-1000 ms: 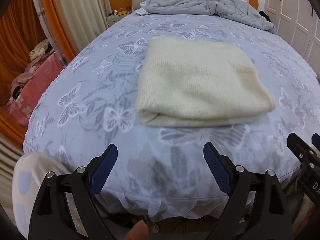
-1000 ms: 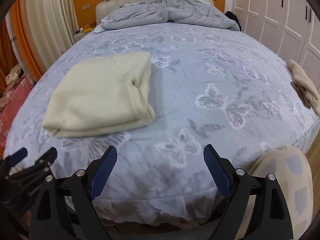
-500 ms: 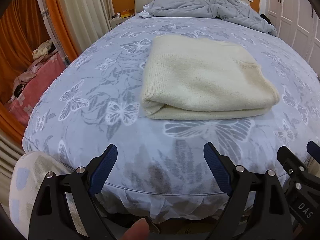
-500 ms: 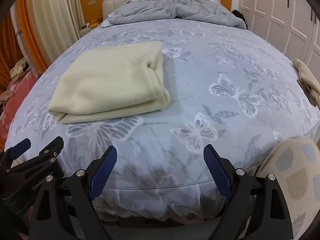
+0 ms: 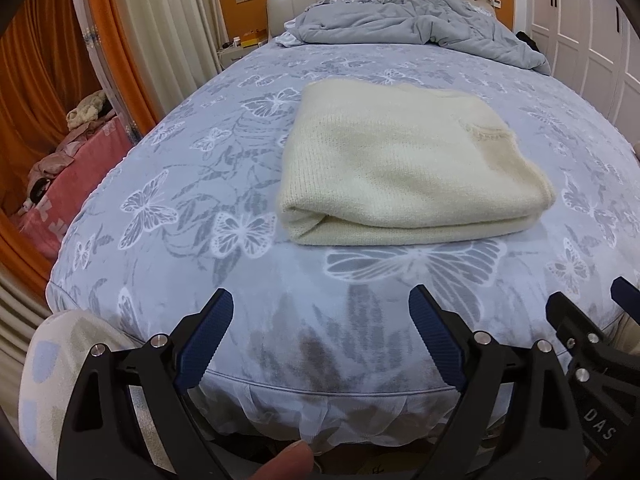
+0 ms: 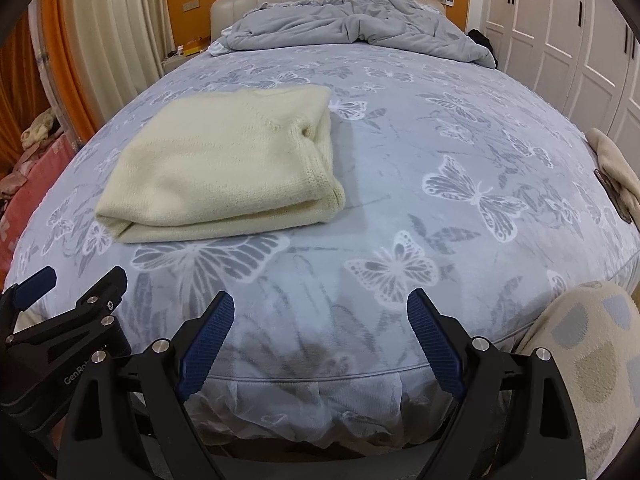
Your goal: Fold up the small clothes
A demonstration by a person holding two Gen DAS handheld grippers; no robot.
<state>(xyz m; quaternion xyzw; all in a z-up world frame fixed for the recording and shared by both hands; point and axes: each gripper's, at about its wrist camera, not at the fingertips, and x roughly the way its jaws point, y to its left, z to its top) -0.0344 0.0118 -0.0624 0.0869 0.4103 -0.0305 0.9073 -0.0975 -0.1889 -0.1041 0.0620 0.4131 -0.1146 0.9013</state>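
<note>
On the bed, spread with a butterfly-print sheet and bearing a rumpled grey duvet at the headboard end: one cream knit sweater, folded into a flat rectangle, lying left of centre and well short of the near mattress edge. Second pale garment noted at the far right edge of the bed, draped partly over the side, well apart from the sweater.

Left gripper: jaws wide apart, nothing between the blue pads, hovering over the near edge of the mattress, clear of the sweater. Right gripper: likewise spread wide and empty, just beside its partner, aimed at bare sheet to the right of the sweater.

Judged status: sweater fold appears complete (edges roughly aligned, layers stacked evenly, open ends toward the near side); no further fold plainly required.

Recommended practice for the step in hand: leave the finished sweater undisturbed; keep both sets of jaws open on approach to the next garment; grip at two corners or shoulder seams, not mid-fabric; draw onto clear sheet beside the sweater before folding, to avoid dragging the stack
</note>
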